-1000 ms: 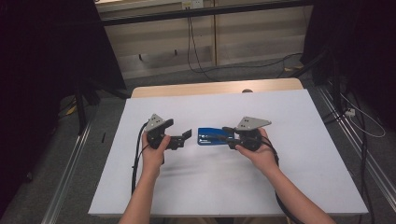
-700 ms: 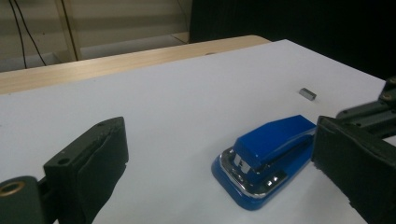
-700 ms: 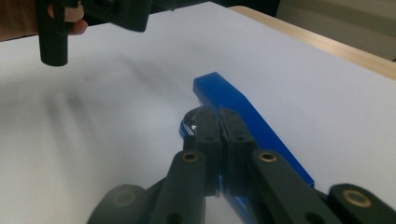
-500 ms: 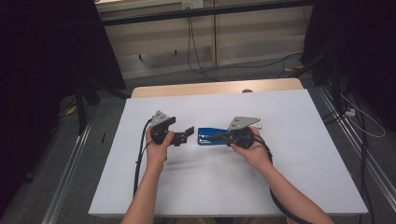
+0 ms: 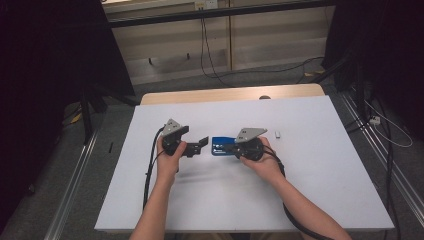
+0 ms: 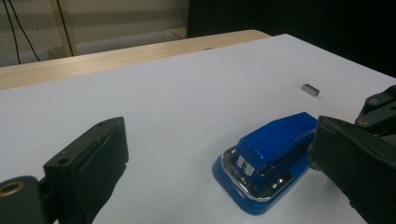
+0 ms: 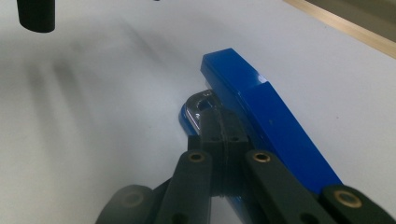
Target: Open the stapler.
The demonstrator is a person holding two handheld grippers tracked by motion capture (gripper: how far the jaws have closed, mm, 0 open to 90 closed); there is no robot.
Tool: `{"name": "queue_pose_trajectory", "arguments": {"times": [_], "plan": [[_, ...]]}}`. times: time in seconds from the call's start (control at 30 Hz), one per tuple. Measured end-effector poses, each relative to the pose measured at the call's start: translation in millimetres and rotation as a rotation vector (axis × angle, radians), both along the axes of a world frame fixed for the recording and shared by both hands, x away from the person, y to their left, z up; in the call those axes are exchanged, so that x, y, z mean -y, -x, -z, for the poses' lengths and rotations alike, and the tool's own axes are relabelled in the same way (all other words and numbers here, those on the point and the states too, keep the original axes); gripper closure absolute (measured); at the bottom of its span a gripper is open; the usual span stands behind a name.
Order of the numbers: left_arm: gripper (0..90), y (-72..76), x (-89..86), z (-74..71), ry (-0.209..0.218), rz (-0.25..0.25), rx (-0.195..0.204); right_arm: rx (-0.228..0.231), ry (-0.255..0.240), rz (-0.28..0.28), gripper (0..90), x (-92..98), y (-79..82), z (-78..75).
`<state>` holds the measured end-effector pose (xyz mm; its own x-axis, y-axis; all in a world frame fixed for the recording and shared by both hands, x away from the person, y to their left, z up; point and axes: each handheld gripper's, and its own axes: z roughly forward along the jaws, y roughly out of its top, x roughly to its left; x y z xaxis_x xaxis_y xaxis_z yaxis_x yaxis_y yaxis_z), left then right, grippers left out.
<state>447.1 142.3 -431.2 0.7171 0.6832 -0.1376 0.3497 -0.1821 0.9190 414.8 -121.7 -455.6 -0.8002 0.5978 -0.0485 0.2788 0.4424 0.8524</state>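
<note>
stapler (image 5: 222,146) on table (image 5: 325,200), between tongs

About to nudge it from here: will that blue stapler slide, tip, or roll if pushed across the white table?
The stapler sits on a broad flat base, so it will probably slide rather than roll. Its glossy plastic top may be slippery. The hinged top stands raised at the front, so it could press down under a push from above.

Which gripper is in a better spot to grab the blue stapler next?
The left gripper, probably. Its jaws stand open facing the blue stapler's front end. The right gripper is shut beside the stapler, so it would need to open first.
</note>
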Motion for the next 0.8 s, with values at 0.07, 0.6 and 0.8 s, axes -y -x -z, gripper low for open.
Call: {"name": "queue_pose_trajectory", "arguments": {"times": [0.07,0.6,0.8], "plan": [[4.1,-0.4,-0.1,0.8,-0.002,-0.004,-0.007,0.005,0.015,-0.008,90.0,-4.7,-1.8,1.8],[4.2,-3.5,0.3,7.0,-0.029,0.000,-0.031,0.049,0.065,-0.017,90.0,-16.7,-7.2,10.3],[4.9,-3.4,1.4,9.2,-0.049,0.043,-0.040,0.051,0.059,-0.014,90.0,-16.2,-6.4,11.5]]}}
